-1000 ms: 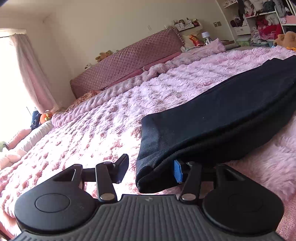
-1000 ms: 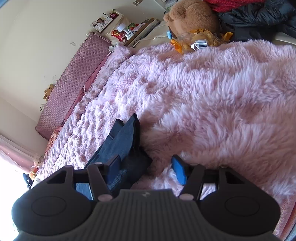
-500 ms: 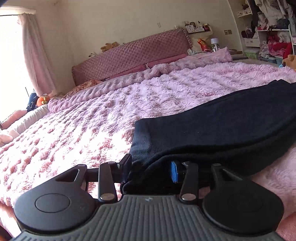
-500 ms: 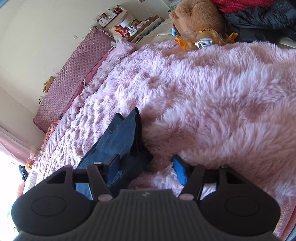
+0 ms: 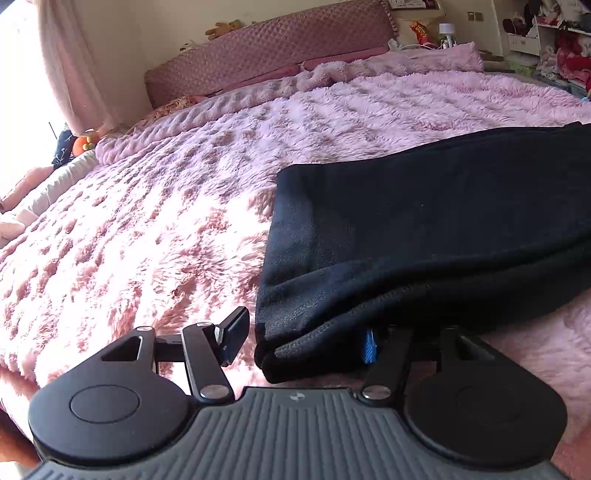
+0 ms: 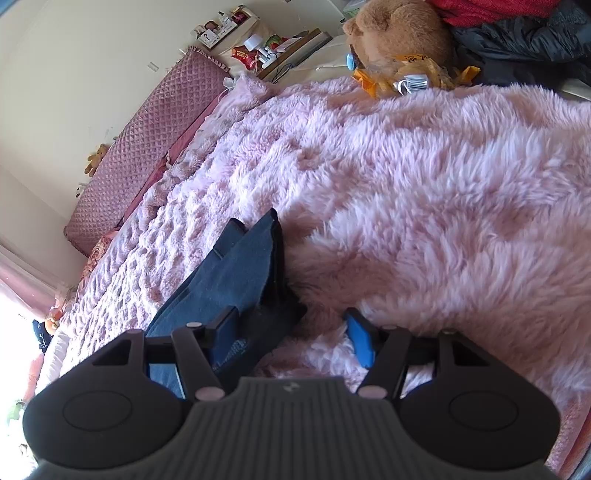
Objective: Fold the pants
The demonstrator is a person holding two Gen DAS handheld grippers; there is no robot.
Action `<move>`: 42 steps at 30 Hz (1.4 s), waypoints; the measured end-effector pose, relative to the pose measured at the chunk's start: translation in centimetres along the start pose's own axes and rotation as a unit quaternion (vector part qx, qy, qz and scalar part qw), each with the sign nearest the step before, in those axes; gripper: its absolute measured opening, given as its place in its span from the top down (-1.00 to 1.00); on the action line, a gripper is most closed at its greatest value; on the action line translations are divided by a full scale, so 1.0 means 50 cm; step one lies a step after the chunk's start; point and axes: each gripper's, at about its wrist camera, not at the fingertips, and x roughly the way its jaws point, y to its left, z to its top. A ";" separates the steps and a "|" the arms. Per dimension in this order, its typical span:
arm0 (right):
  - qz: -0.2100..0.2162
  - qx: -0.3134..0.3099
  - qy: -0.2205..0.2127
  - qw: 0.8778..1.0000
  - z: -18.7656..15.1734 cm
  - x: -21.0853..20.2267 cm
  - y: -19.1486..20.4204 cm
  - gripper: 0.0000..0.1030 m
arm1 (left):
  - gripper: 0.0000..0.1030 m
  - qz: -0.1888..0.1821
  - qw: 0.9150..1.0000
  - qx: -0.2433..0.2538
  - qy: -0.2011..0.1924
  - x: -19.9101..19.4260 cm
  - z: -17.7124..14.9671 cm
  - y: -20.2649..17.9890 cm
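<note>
Matt dark cloth pants (image 5: 424, 221), fluffy blanket (image 5: 166, 221)

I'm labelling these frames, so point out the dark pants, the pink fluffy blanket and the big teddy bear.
dark pants (image 5: 424, 229), left wrist view, on the flat top layer of the fabric.
pink fluffy blanket (image 6: 424, 192), right wrist view, on bare pile right of the pants.
big teddy bear (image 6: 399, 33), right wrist view, on its brown head.
</note>
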 end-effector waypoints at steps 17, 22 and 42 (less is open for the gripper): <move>0.009 -0.022 0.003 1.000 0.001 0.013 0.005 -0.09 | 0.72 0.039 0.999 0.019 -0.027 0.012 -0.011 0.001; 0.006 -0.041 0.000 0.999 0.000 0.015 0.018 -0.10 | 0.68 0.042 0.998 -0.047 -0.005 0.009 -0.002 0.031; 0.083 -0.227 -0.144 0.960 -0.018 -0.070 0.199 0.47 | -0.43 -0.254 0.898 -0.343 -0.111 -0.047 0.000 0.309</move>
